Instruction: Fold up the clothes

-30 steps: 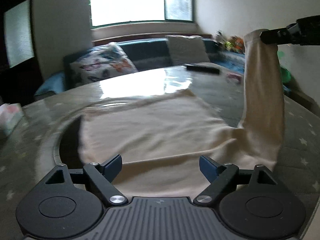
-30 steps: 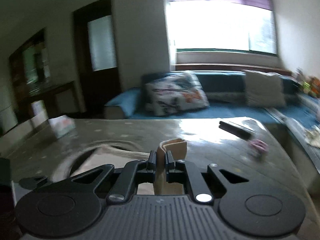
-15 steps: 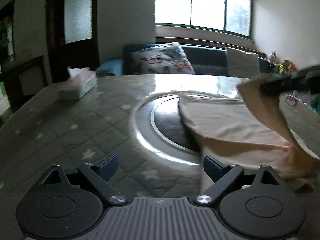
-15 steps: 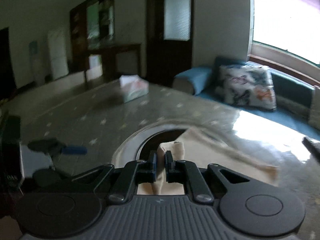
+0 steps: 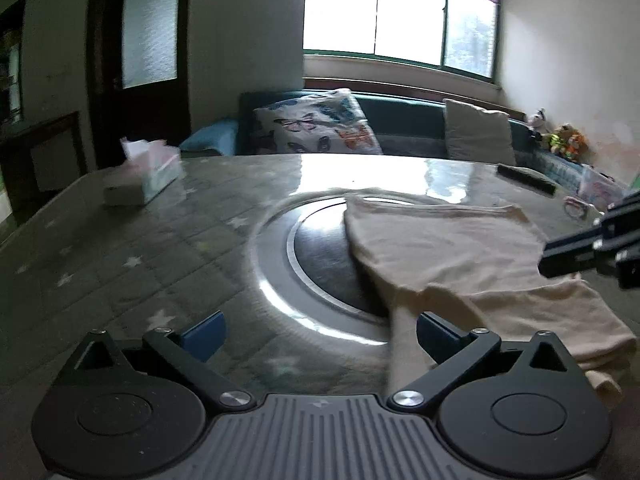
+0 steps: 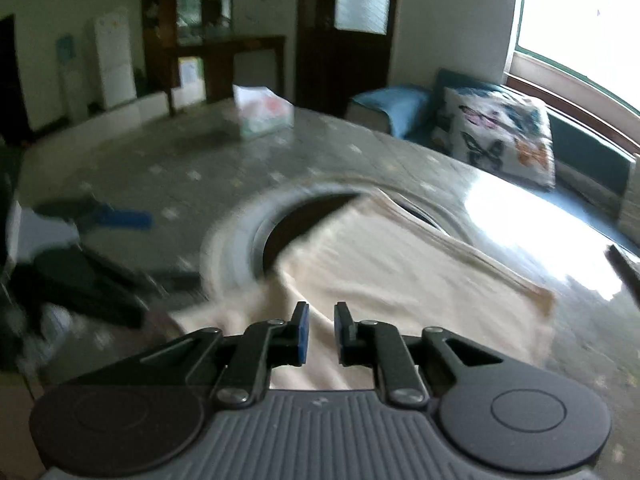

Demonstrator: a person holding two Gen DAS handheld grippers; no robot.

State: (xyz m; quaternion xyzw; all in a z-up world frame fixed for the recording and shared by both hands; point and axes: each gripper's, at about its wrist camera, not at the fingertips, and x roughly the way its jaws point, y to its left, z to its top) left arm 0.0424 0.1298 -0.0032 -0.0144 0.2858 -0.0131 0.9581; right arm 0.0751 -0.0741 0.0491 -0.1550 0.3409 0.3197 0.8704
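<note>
Your left gripper (image 5: 319, 332) is hovering low over the table (image 5: 132, 264) with its jaws spread wide, gripping nothing; the right blue pad is sitting just at the near edge of the cream garment (image 5: 448, 252). You're holding the right gripper (image 6: 318, 334) above the same garment (image 6: 400, 280), jaws parted by a narrow gap, nothing between them, cloth lying under the tips. The garment is lying flat on the table, partly over the round metal inset (image 5: 320, 264), long axis running from your near side toward the window end, a folded-over sleeve flap resting on its near right part. Further back a tissue box (image 5: 146, 178) is sitting at the left, a dark remote (image 5: 526, 178) at the far right. The right view is motion-blurred.
</note>
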